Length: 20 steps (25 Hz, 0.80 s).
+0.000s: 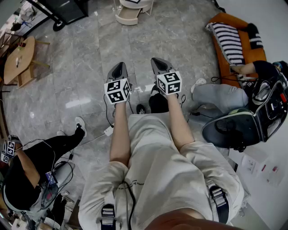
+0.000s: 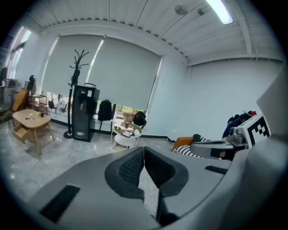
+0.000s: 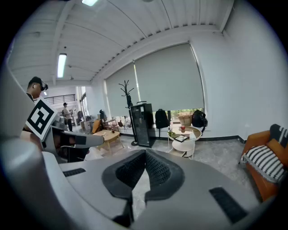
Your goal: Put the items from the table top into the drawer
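**Near.** The left gripper and the right gripper, each carrying its marker cube, are held side by side at 12 o'clock from the person's pale shorts, above the grey tiled floor. In the left gripper view the jaws are clenched: the black ribbed pads meet at their tips with nothing between them. In the right gripper view the jaws are likewise pressed together and empty.

**Middle.** In the head view a person in black sits on the floor at 8 o'clock. Another in grey trousers sits at 3 o'clock, beside an orange sofa with a striped cushion.

**Far.** The worktop is a low table of light wood with a rounded top. It stands well apart from both grippers, at 10 o'clock in the head view. A few small items lie on it, too small to identify. In the left gripper view a drawer of the same pale wood hangs pulled out beneath the worktop's left end. Toward the window stand a black cabinet, a coat stand and a round white side table.
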Motion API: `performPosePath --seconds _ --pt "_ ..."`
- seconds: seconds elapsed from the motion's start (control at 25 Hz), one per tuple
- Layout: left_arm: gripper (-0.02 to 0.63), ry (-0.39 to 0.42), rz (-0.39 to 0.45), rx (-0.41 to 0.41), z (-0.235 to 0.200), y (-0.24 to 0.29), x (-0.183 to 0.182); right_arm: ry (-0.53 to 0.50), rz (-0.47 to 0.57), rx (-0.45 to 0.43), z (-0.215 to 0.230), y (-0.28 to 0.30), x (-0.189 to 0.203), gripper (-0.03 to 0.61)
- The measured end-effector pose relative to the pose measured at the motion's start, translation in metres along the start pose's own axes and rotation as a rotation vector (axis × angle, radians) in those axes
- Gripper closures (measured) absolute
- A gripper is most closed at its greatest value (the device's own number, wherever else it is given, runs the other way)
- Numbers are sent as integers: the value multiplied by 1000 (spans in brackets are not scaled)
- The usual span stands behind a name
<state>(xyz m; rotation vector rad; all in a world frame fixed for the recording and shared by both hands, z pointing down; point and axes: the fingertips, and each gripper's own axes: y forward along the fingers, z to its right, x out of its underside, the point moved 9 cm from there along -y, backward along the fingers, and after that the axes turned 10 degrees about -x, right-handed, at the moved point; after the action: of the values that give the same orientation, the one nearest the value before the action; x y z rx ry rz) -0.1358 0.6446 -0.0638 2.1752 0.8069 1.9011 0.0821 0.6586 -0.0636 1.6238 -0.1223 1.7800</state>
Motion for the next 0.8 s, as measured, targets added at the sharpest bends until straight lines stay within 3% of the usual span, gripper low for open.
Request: performPosePath --seconds 0.16,0.32,0.48,0.68,0.8 --pt "592 0 -26 89 4 -4 11 6 13 24 -7 -3 5 545" --pt "592 15 -51 73 7 9 15 -13 19 47 4 -3 1 545" --pt "592 69 -140 42 19 34 5 -7 14 52 32 3 -9 545" --pt "592 89 -173 31 35 78 -35 -76 27 -5 78 21 -40 545" --pt "592 107 -135 23 51 106 -59 11 24 -115 118 34 -53 545"
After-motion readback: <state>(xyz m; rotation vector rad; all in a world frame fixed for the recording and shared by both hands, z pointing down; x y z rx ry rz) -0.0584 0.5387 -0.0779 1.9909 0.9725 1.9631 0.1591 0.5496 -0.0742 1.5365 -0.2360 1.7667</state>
